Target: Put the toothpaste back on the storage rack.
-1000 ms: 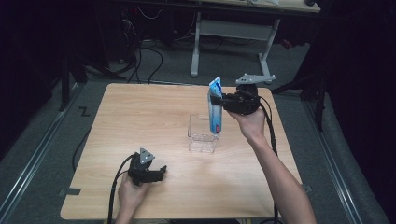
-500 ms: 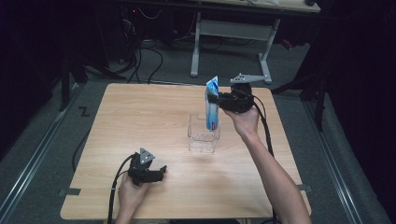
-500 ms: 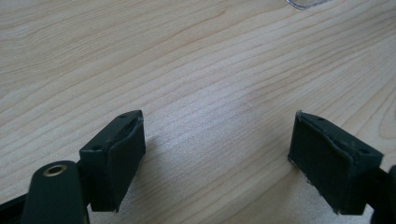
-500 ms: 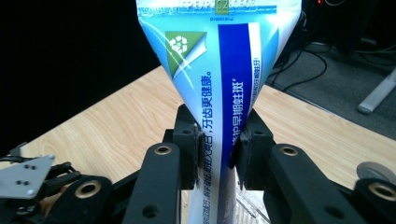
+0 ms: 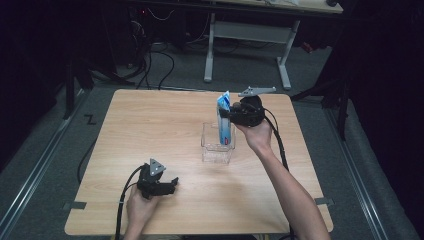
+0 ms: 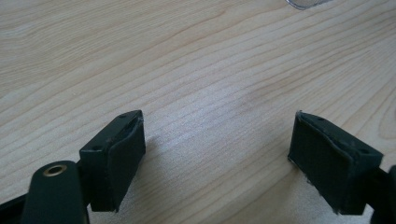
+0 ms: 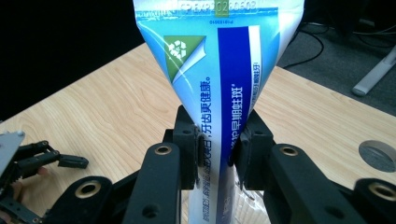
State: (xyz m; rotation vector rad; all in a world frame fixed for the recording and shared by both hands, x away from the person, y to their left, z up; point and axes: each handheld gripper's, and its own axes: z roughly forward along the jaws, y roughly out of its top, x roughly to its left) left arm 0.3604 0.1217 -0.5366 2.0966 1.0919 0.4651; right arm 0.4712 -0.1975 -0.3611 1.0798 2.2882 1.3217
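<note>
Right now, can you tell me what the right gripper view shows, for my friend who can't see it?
The right gripper pinches a blue and white toothpaste tube, held upright with its flat crimped end up. Behind it lies the light wooden table, and the left gripper rests at the far left.

In the right gripper view the toothpaste tube [image 7: 219, 84] runs off the top edge, and its lower end is hidden behind the right gripper [image 7: 215, 156]. At the top right of the left gripper view, the clear plastic container [image 6: 306, 3] is cut to a sliver by the frame's edge. In the high view the tube's print is too small to read.
</note>
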